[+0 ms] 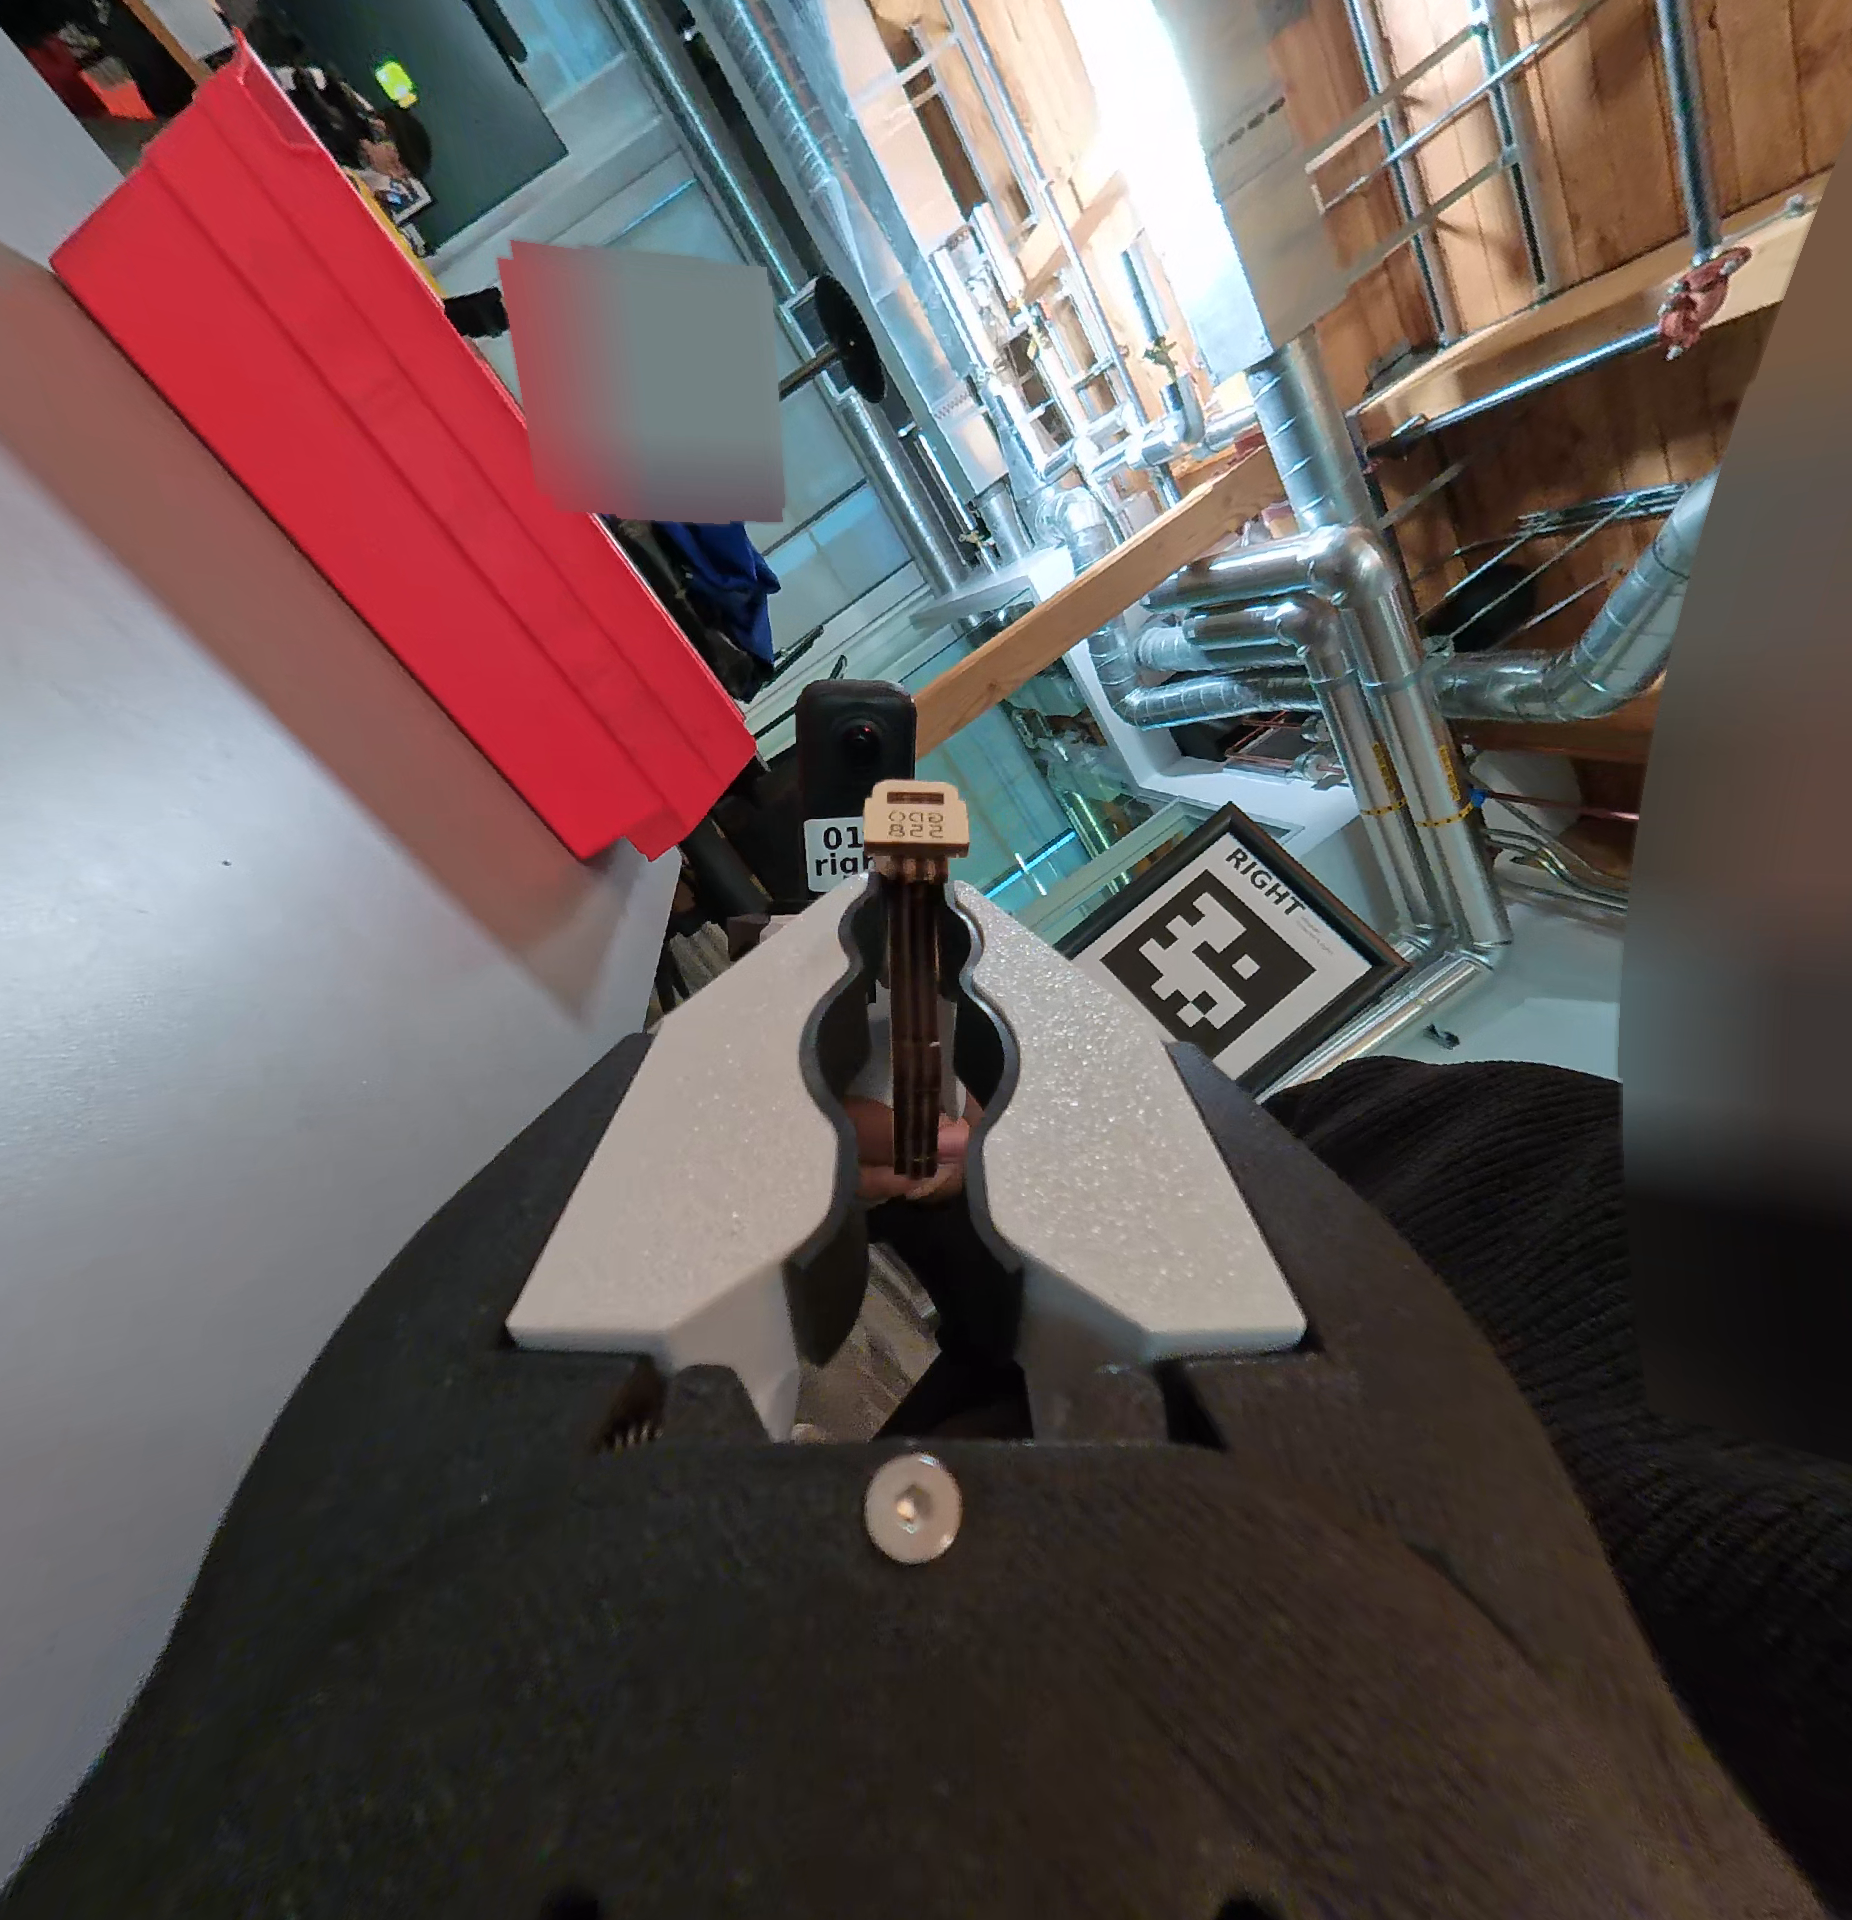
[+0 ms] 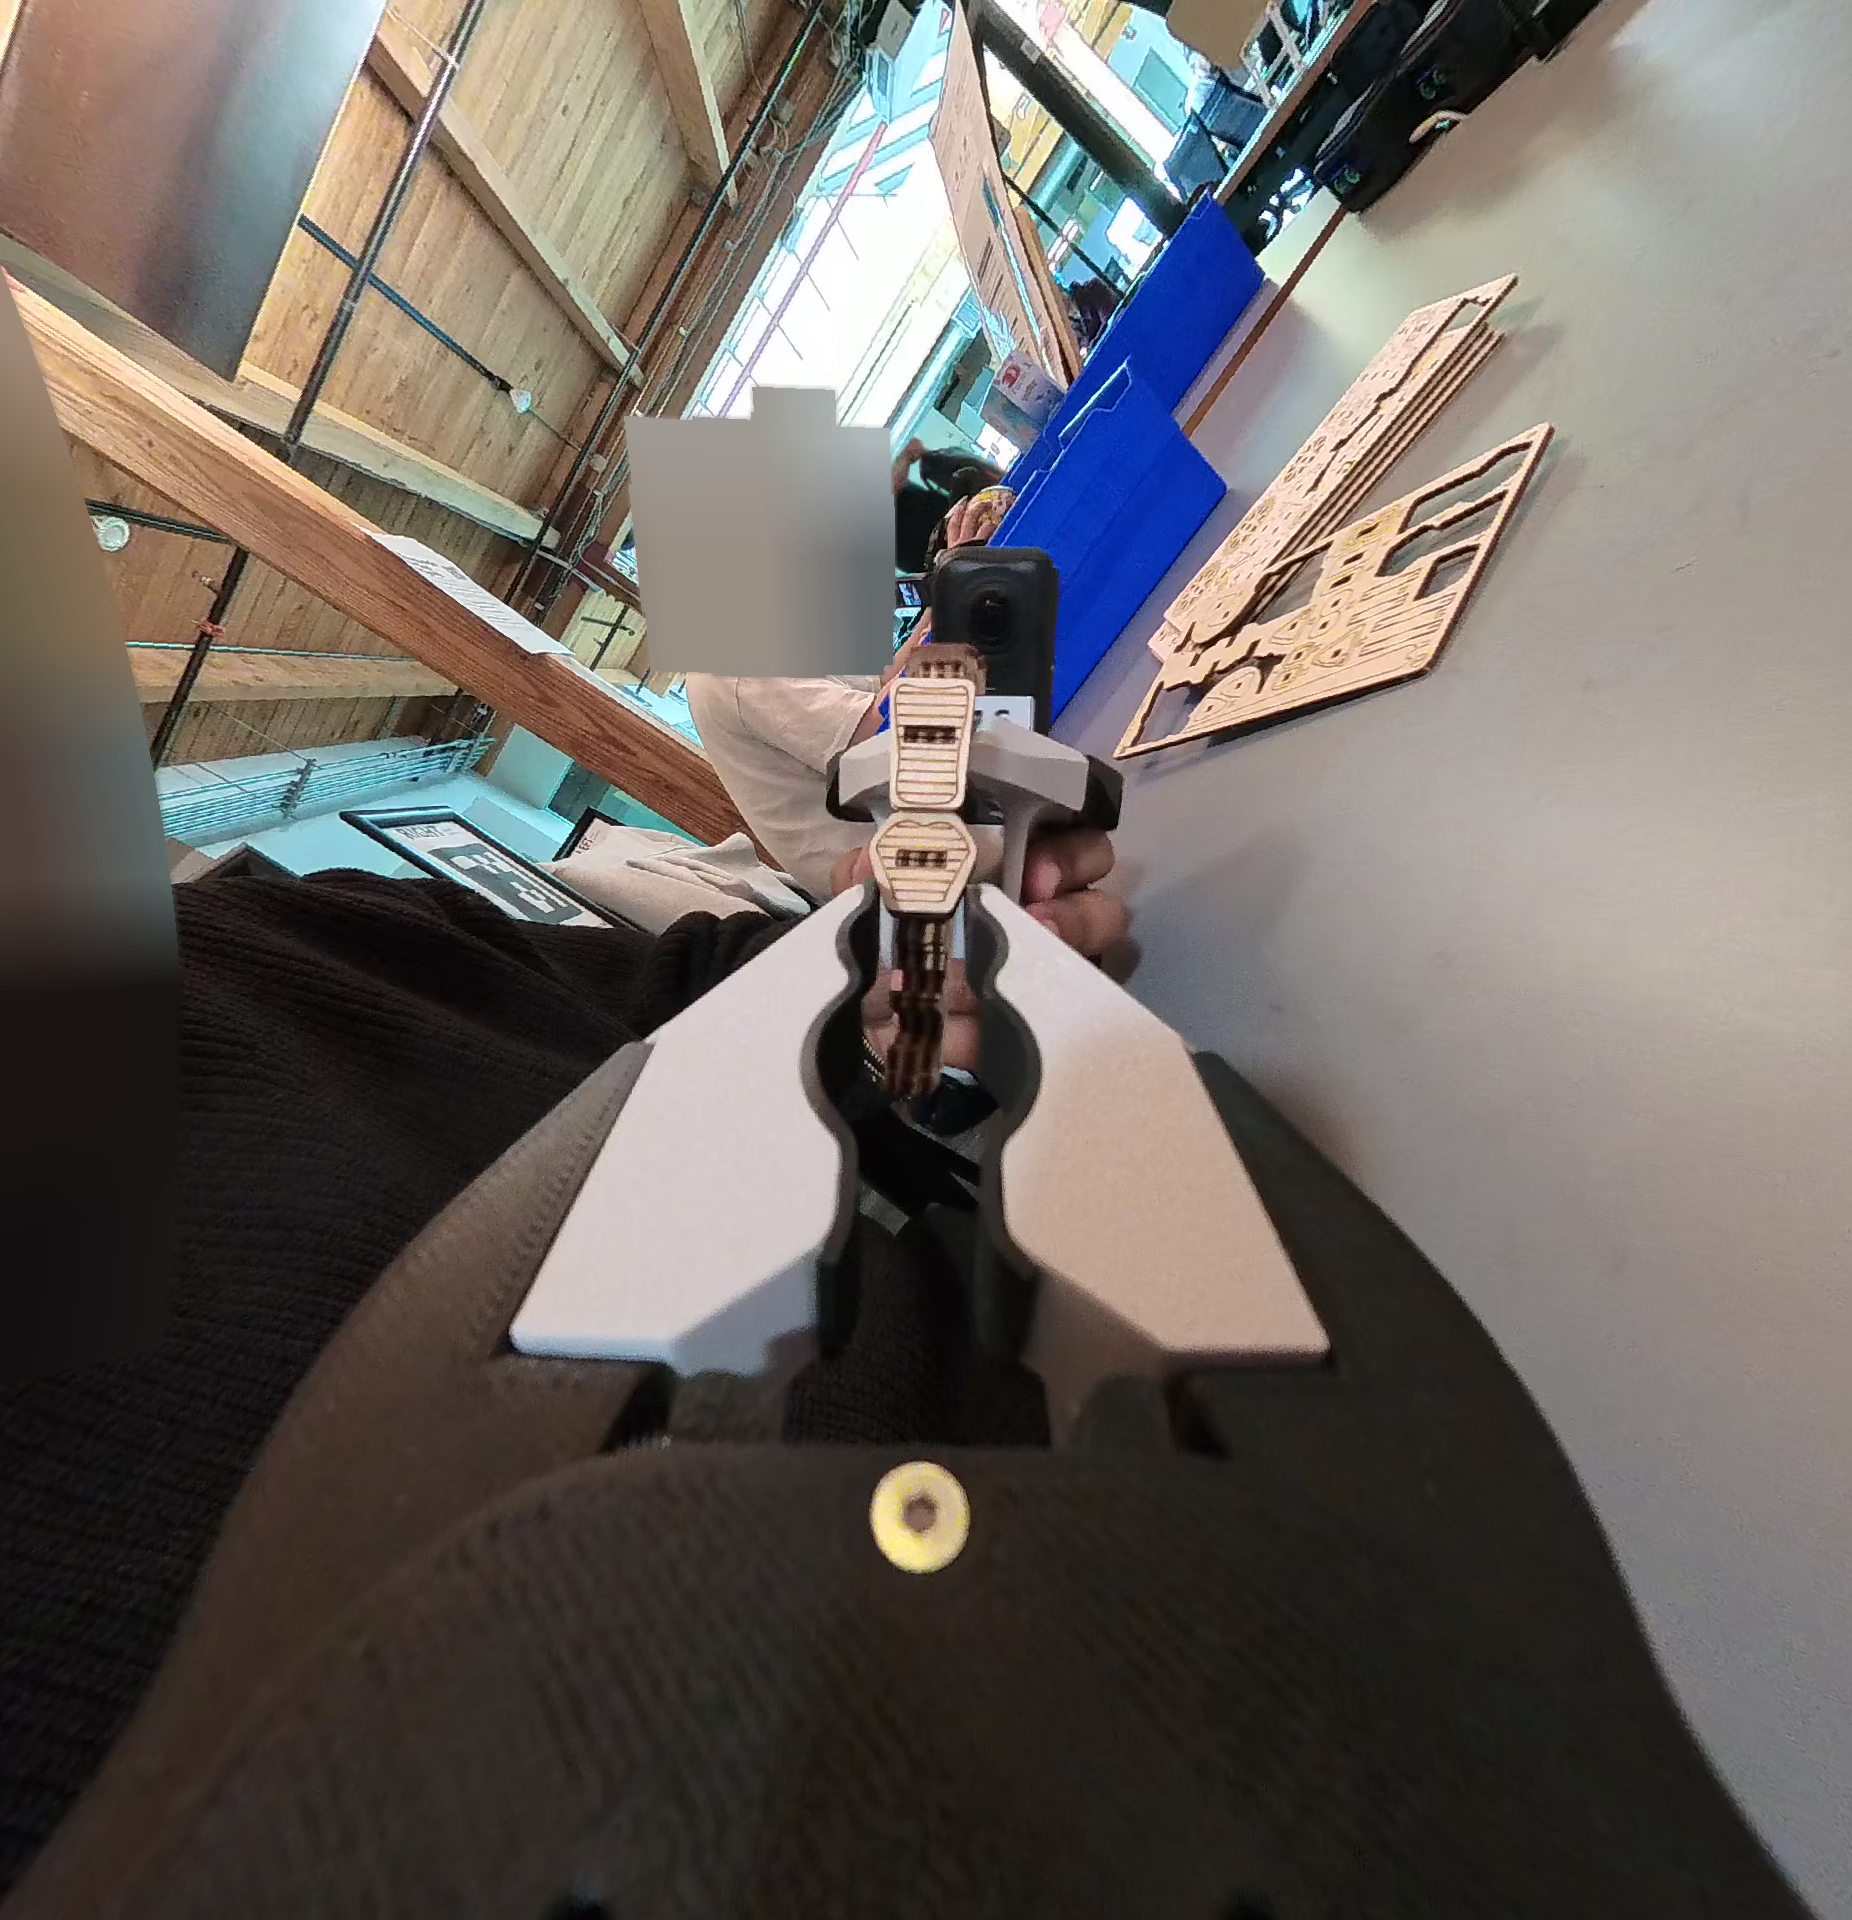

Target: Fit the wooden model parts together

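Note:
In the left wrist view, my left gripper (image 1: 914, 902) is shut on a thin stack of wooden model parts (image 1: 916, 997), seen edge-on, with a pale cap piece (image 1: 914, 828) sticking out past the fingertips. In the right wrist view, my right gripper (image 2: 922, 920) is shut on a second dark-edged wooden stack (image 2: 914, 1013) that ends in a striped pale cap (image 2: 923, 862). The left gripper (image 2: 961, 784) faces it just beyond, and its own striped cap (image 2: 932, 743) sits right above the right one. I cannot tell if the two caps touch. Both grippers are held up off the table.
A red bin (image 1: 382, 468) stands on the grey table (image 1: 122, 935) to the left. Flat wooden part sheets (image 2: 1358, 582) lie on the table (image 2: 1524, 1039) by blue bins (image 2: 1119, 499). A framed marker card (image 1: 1234, 961) and a black sleeve (image 1: 1524, 1299) lie close by. My two grippers' fingertips are within a few centimetres of each other.

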The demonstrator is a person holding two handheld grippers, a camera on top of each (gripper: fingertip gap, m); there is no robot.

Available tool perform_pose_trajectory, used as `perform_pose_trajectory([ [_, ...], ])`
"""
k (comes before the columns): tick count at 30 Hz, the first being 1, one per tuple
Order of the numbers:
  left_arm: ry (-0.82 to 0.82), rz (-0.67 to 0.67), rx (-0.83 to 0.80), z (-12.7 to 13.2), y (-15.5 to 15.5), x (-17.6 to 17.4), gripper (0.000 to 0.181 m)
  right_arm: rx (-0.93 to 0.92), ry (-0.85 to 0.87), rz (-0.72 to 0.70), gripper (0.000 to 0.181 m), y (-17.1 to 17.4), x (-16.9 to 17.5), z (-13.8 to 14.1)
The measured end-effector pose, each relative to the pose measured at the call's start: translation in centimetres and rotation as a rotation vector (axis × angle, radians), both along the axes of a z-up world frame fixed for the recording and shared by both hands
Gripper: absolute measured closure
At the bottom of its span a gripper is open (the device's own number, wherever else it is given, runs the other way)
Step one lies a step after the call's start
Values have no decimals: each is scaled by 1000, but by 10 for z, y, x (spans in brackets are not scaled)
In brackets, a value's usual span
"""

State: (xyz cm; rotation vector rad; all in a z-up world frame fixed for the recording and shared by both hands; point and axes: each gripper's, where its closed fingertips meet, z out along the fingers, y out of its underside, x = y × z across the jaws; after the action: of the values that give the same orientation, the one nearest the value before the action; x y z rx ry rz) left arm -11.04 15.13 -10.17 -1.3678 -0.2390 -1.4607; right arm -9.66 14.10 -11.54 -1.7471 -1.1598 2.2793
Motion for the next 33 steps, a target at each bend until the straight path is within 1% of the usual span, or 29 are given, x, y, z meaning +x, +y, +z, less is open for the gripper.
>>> perform_pose_trajectory([
  [7,49,25,24,1,-2,-1,175,9,-2,-4,167,-1,-1,-1],
  [13,13,29,6,0,0,-2,174,21,-5,-28,167,2,-1,-1],
  [19,19,30,-1,-2,0,-3,173,28,-12,-32,168,1,-3,-3],
  [29,-4,20,-11,-2,1,-3,166,25,-6,-51,167,0,-4,-1],
  [32,-3,22,-13,-2,1,-2,165,28,-12,-47,167,-2,-6,-2],
  [33,-1,24,-14,-2,1,-2,167,31,-14,-47,167,-3,-7,-3],
])
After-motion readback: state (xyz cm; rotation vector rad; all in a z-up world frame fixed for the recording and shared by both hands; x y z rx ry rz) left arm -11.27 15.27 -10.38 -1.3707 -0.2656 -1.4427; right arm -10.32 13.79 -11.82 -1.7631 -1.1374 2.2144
